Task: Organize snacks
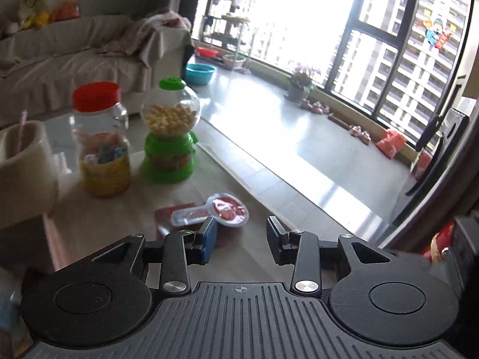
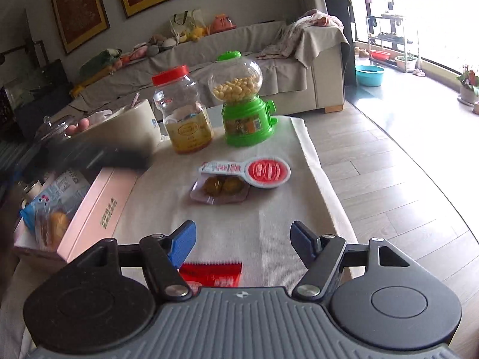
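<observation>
A red-lidded snack cup with a tab (image 2: 263, 172) lies on the cloth-covered table, resting on a clear packet of round brown snacks (image 2: 221, 190); both show in the left wrist view (image 1: 221, 211). A red snack packet (image 2: 211, 275) lies just under my right gripper (image 2: 243, 239), which is open and empty. My left gripper (image 1: 241, 236) is open and empty, just short of the cup. A pink box (image 2: 98, 206) at the left holds a blue-wrapped pastry (image 2: 48, 215).
A red-lidded clear jar (image 2: 184, 110) and a green candy dispenser (image 2: 242, 101) stand at the far end of the table. A cream tub (image 2: 125, 128) sits left of them. The table's right edge (image 2: 326, 185) drops to the wooden floor. A sofa stands behind.
</observation>
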{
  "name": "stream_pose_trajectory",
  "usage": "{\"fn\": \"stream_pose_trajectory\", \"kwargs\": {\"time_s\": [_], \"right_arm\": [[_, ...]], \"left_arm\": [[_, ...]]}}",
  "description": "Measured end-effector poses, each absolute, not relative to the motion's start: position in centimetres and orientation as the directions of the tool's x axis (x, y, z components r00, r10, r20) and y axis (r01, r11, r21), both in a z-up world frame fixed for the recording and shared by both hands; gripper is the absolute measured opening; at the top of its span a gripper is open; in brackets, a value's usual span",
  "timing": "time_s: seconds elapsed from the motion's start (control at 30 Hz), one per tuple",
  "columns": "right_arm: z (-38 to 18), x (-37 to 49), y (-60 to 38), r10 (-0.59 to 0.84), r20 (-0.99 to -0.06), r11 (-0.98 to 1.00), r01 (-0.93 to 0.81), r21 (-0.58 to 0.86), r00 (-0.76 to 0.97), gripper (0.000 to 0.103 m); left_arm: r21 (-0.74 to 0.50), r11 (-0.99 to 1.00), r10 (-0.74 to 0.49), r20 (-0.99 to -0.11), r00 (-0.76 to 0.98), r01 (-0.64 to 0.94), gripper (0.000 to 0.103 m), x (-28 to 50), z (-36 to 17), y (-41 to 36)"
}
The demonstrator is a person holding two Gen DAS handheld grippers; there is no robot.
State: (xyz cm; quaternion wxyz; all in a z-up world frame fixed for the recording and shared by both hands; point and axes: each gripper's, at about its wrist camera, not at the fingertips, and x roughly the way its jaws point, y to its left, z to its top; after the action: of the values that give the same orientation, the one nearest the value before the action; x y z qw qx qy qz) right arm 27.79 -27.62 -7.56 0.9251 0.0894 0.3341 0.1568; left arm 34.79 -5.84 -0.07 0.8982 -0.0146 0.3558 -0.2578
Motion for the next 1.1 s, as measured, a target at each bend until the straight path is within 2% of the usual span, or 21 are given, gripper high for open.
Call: {"fn": "stream_pose_trajectory", "kwargs": {"time_s": [0.13,0.27,0.43,0.53,0.63,0.73,0.8,0.97,1.0,1.07,1.1], "right_arm": [[-9.1,26.2,-28.2,0.381,-0.564,0.920,-0.241,0.308,0.733,0.070],[-10.6,25.3,-28.0,0.364,-0.574,0.929,-0.238,0.285,0.734,0.071],[-10.4,24.7,-28.0,0.392,-0.536,0.916,-0.267,0.298,0.747,0.074],[-10.6,25.0,-28.0,0.402,-0.545,0.912,-0.270,0.308,0.736,0.074],[-10.7,25.4,-28.2,0.414,-0.556,0.906,-0.269,0.326,0.721,0.074],[-10.8,25.5,-28.2,0.415,-0.561,0.905,-0.264,0.332,0.716,0.074],[-10.9,25.6,-28.2,0.414,-0.563,0.906,-0.262,0.333,0.716,0.076],[-11.1,26.0,-28.1,0.415,-0.573,0.905,-0.256,0.339,0.707,0.079],[-11.1,26.0,-28.0,0.413,-0.575,0.907,-0.259,0.333,0.707,0.079],[-11.1,25.9,-27.7,0.409,-0.577,0.909,-0.263,0.323,0.707,0.080],[-11.0,26.0,-27.6,0.408,-0.577,0.910,-0.263,0.321,0.707,0.080]], "left_arm": [[-0.237,0.877,-0.451,-0.706,0.546,0.418,0.041,42.4,-2.3,-8.7],[-0.147,0.894,-0.361,-0.797,0.484,0.424,0.041,46.3,-5.1,-10.7],[-0.233,0.834,-0.433,-0.838,0.331,0.500,0.041,45.7,-6.6,-10.4],[-0.120,0.771,-0.393,-0.863,0.319,0.625,0.041,42.4,-6.4,-11.5],[0.041,0.748,-0.310,-0.861,0.404,0.662,0.039,40.9,-7.0,-13.2],[0.105,0.743,-0.266,-0.860,0.436,0.661,0.040,41.0,-8.2,-15.4],[0.099,0.749,-0.281,-0.848,0.449,0.655,0.041,41.0,-8.5,-16.1],[-0.050,0.820,-0.346,-0.837,0.423,0.570,0.038,42.5,-8.7,-14.6],[-0.054,0.827,-0.349,-0.830,0.436,0.559,0.037,42.4,-8.8,-14.4],[-0.017,0.829,-0.333,-0.818,0.469,0.559,0.028,42.0,-8.8,-14.6],[-0.005,0.832,-0.327,-0.812,0.483,0.555,0.028,41.6,-8.7,-14.6]]}}
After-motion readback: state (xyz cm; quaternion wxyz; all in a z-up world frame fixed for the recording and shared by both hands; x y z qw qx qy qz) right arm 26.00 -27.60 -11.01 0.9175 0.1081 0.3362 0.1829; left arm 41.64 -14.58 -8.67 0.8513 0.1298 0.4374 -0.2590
